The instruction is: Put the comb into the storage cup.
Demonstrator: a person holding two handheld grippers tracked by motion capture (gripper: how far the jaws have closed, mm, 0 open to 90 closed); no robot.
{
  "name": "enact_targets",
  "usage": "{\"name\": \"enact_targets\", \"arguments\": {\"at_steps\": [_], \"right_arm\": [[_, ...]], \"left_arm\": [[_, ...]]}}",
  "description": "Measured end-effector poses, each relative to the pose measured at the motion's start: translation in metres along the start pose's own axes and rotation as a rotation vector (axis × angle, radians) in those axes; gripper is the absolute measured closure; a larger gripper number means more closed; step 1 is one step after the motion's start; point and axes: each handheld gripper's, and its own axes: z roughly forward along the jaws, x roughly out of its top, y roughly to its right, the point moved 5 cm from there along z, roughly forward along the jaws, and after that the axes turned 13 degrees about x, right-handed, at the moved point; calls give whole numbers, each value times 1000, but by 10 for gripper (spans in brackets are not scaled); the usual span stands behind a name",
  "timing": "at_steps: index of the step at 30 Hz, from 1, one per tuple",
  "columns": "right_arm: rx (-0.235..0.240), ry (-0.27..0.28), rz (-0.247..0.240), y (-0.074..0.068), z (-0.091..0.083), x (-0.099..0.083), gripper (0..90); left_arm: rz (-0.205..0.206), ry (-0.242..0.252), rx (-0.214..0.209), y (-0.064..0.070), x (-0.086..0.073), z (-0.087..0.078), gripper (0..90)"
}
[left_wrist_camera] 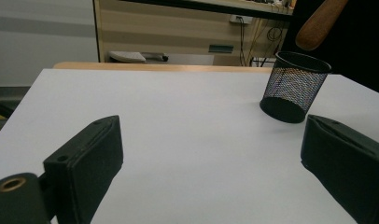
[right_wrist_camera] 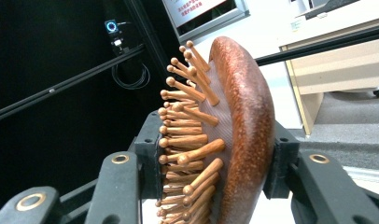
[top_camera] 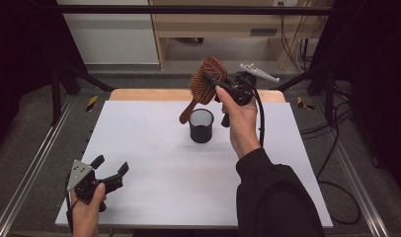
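white table (top_camera: 154, 177), mesh cup (top_camera: 201, 126) near the middle toward the far edge. right gripper (top_camera: 216, 84) has its fingers pinching the hairbrush (top_camera: 206, 81) head, long axis slanting down, handle tip just above the cup's rim. left gripper (top_camera: 109, 168) spread wide, idle by the near left corner.

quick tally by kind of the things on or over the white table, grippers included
wooden hairbrush: 1, held in the air by its head in the right gripper
black mesh cup: 1, standing on the table
grippers: 2, the left gripper open and holding nothing
total: 4
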Motion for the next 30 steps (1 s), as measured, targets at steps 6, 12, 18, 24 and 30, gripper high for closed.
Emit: {"name": "enact_targets", "arguments": {"at_steps": [6,12,18,24,30], "right_arm": [[-13,12,-10,3,-4,4,521],[-25,25,-12,7,-9,9,522],[-41,41,-2,12,-14,13,520],[-55,56,6,16,-16,15,521],[-70,65,-6,19,-18,17,521]], "left_arm": [[5,-1,-2,1,0,0,60],[6,-2,-4,1,-1,0,60],[11,-5,-7,2,-1,1,60],[19,-5,-10,3,-2,1,59],[19,-8,-13,3,-2,2,59]]}}
